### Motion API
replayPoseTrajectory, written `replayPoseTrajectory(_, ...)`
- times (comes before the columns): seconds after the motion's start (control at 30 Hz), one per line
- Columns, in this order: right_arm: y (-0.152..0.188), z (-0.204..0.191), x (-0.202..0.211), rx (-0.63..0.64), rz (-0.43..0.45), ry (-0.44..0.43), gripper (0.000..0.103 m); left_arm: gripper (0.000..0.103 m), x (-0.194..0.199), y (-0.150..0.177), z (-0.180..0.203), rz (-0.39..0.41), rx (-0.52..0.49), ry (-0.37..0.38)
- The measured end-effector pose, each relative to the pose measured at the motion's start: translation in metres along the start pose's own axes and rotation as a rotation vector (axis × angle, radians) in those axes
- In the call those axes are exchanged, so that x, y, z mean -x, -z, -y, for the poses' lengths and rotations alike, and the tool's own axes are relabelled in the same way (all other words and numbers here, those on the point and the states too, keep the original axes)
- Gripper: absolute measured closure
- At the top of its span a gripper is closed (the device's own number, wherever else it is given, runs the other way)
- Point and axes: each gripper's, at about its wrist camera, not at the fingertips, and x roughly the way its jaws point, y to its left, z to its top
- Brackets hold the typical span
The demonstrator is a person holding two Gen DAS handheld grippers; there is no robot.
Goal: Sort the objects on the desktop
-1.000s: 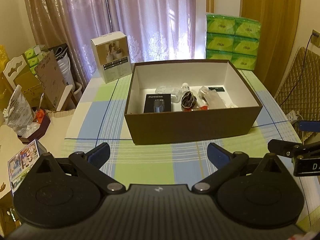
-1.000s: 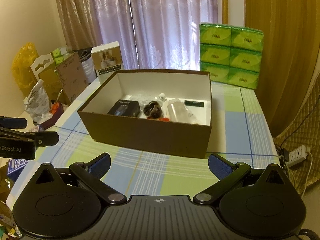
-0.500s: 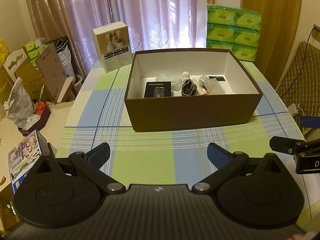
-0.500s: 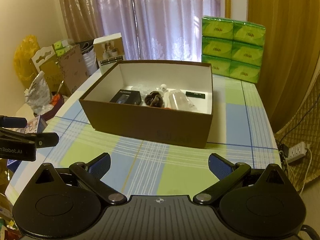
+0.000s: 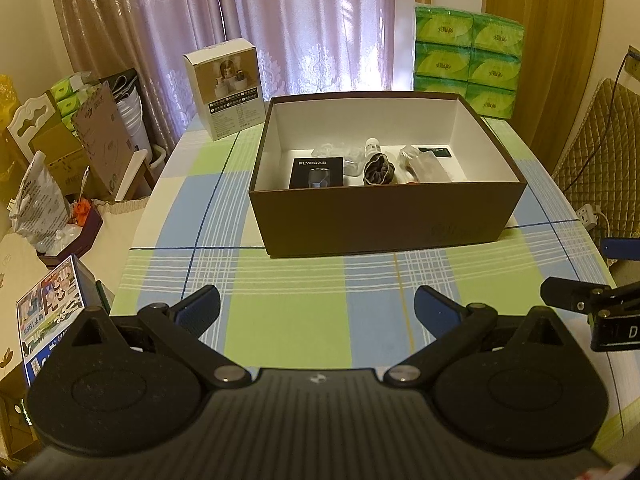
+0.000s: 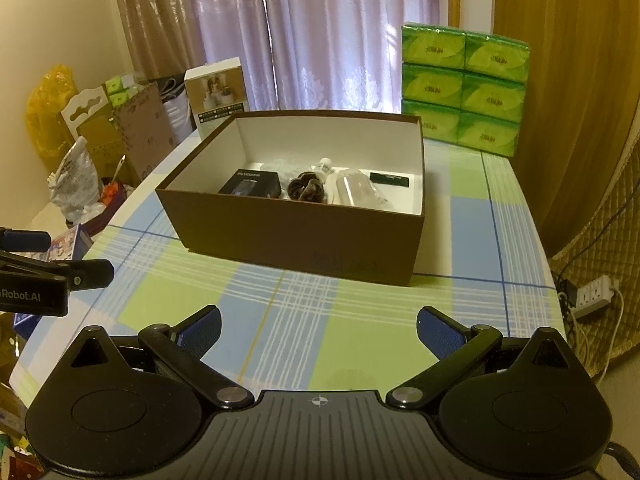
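I hold my left gripper (image 5: 316, 307) and right gripper (image 6: 318, 327) released and empty near the brown box (image 5: 384, 216) on the worktop (image 5: 280, 308) (the black shaver pack (image 5: 317, 173) lies inside it).

Lilac sheer curtains (image 5: 304, 28) hang across a bright window behind the table, flanked by a beige drape (image 5: 104, 20). A wooden door (image 6: 560, 80) stands at the right beside a quilted chair back (image 5: 600, 148). Cream walls (image 6: 56, 12) frame cluttered cardboard boxes (image 5: 64, 148) at the left.
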Motion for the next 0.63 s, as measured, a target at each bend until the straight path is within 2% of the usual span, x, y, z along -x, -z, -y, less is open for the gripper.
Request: replayPoseTrajectory(0.63, -0.007, 0.001, -0.013, -0.004, -0.013, -0.004, 0.002, 0.001, -0.013, -0.004, -0.005, -0.012, 0.002, -0.006)
